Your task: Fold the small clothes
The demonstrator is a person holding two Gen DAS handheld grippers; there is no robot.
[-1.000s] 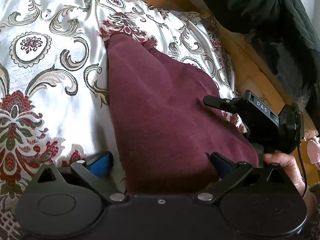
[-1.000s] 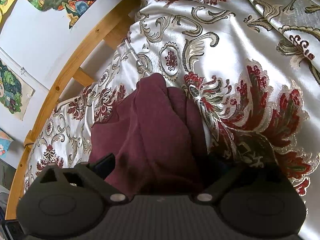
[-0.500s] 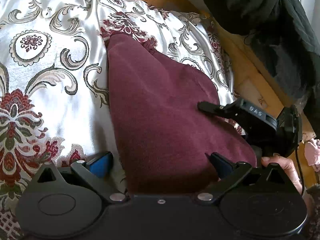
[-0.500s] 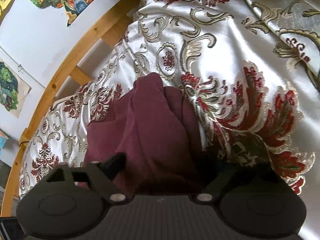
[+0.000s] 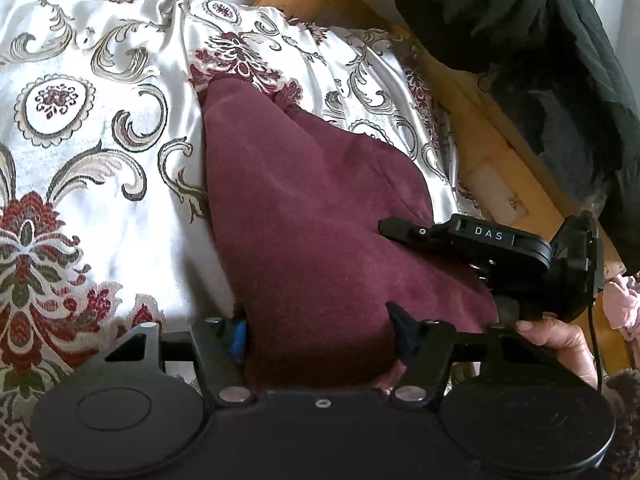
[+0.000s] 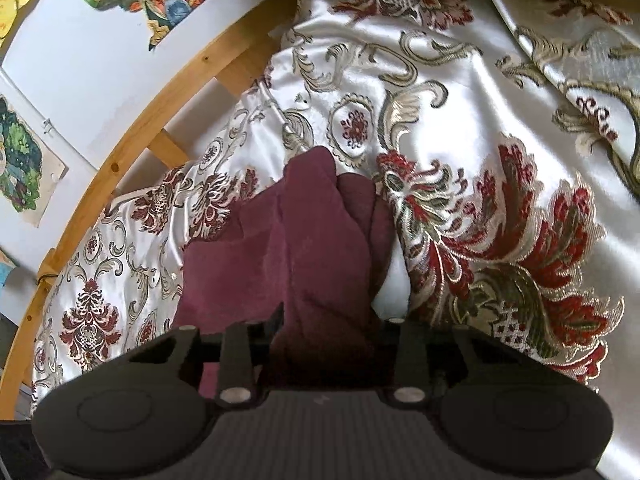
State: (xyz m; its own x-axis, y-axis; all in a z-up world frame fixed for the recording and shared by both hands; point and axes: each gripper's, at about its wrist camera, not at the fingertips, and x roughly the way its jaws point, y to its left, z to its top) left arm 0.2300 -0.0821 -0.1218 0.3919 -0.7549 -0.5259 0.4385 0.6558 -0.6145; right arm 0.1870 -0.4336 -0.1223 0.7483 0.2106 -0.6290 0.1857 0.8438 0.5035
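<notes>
A maroon garment [image 5: 312,208] lies on a white satin bedspread [image 5: 80,184] with red and grey flowers. My left gripper [image 5: 320,332] is at the garment's near edge. Its jaws are closing with the cloth flat between the blue pads, which stand at the cloth's sides. At the garment's right side a finger [image 5: 404,230] of the right gripper lies on top of the cloth, and a hand [image 5: 560,340] holds that tool. In the right wrist view the garment [image 6: 304,240] rises in folds, and my right gripper [image 6: 330,320] is closing, with a bunched ridge of cloth squeezed between its fingers.
A curved wooden bed frame [image 6: 132,148] borders the bedspread [image 6: 500,160], with a white wall and colourful pictures [image 6: 20,160] behind it. A black coat [image 5: 520,20] hangs over the frame at the upper right. A pink cloth [image 5: 624,308] shows at the right edge.
Both grippers' jaws have narrowed onto the garment from wide open. The right gripper's finger slid further onto the cloth, which now bunches into a ridge. Neither hand shifted much.
</notes>
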